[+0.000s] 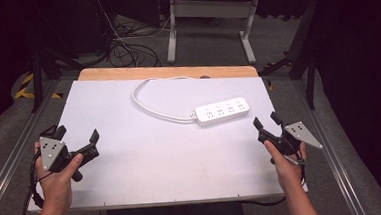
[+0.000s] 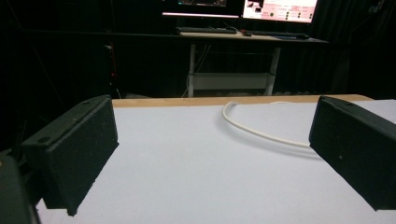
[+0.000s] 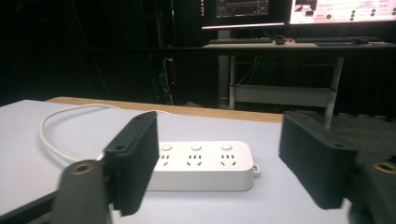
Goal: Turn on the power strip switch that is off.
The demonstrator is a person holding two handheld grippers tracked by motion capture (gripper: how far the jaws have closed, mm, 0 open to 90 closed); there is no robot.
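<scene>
Nearest the person, both hands are hovering low over the near part of the counter (image 1: 147,165), and no work on anything looks begun. The left claw (image 1: 77,137) is standing wide open with nothing between its jaws, bare white surface stretching ahead of it. The right claw (image 1: 265,121) is also gaping, partly spread and holding nothing. Just ahead of the right claw and slightly to its left, the power strip (image 1: 222,111) is lying flat, untouched, so reaching and gripping it are all still to do. Its cord (image 1: 145,102) is looping farther off toward the counter's far wooden edge (image 1: 166,72). Open room is lying all around the strip; the counter's right edge is running close beside the right claw.
</scene>
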